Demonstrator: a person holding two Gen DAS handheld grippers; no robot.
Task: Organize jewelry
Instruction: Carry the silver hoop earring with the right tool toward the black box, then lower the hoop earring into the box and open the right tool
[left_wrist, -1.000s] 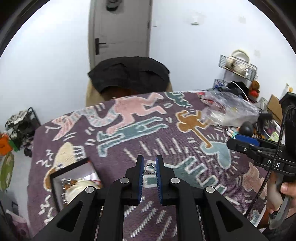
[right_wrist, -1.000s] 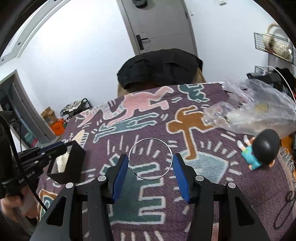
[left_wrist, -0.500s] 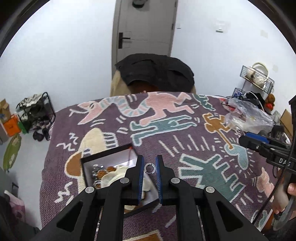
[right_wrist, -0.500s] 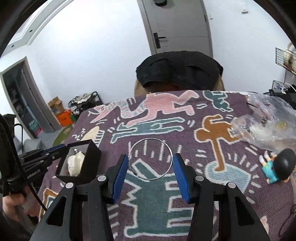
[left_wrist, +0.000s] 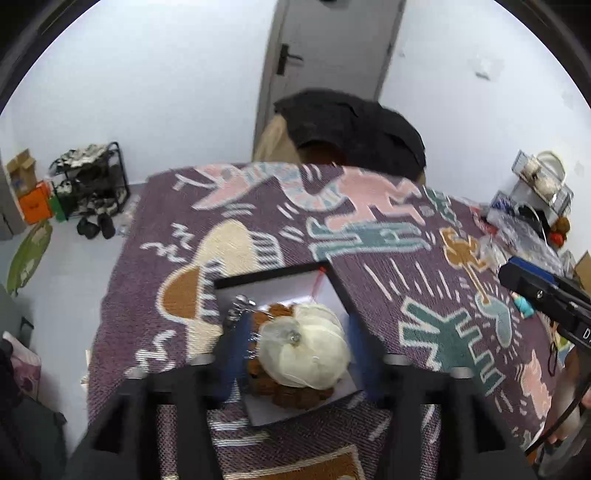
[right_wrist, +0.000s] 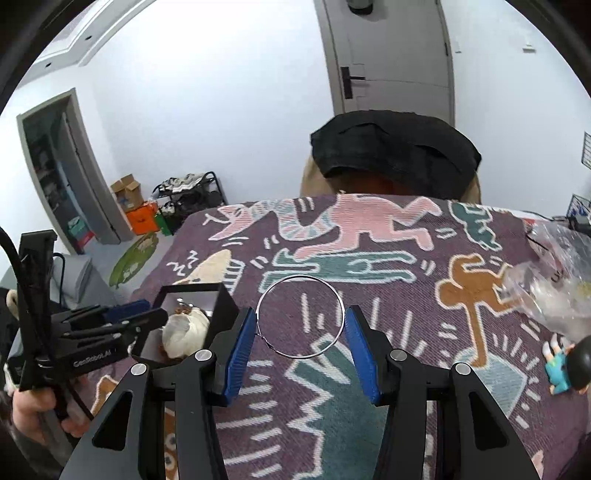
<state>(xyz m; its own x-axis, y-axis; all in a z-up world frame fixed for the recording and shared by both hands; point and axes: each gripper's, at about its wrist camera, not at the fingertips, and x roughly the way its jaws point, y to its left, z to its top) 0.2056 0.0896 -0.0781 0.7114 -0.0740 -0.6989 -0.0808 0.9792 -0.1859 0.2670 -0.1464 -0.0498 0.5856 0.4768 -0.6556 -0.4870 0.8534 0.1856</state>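
My left gripper (left_wrist: 299, 345) hangs over an open black box (left_wrist: 280, 278) with a white lining. Its jaws are opening, blurred and wide apart. A small silver ring (left_wrist: 294, 336) lies loose between them on a cream pouch (left_wrist: 306, 354) in the box, with no pad touching it. Brown beads (left_wrist: 280, 312) and silver pieces (left_wrist: 240, 306) share the box. My right gripper (right_wrist: 300, 326) is shut on a thin silver hoop (right_wrist: 334, 295) above the patterned cloth. In the right wrist view the box (right_wrist: 221, 302) and the left gripper (right_wrist: 147, 314) sit at the left.
The table wears a purple cloth (right_wrist: 369, 258) with cartoon figures. A crumpled clear plastic bag (right_wrist: 554, 280) and a small doll (right_wrist: 565, 365) lie at the right. A chair draped in black cloth (right_wrist: 395, 151) stands behind the table. A shoe rack (left_wrist: 88, 184) stands off the left edge.
The left gripper moved left over the box, spread its jaws and let go of the small ring onto the pouch. The right gripper drifted left with the hoop still held.
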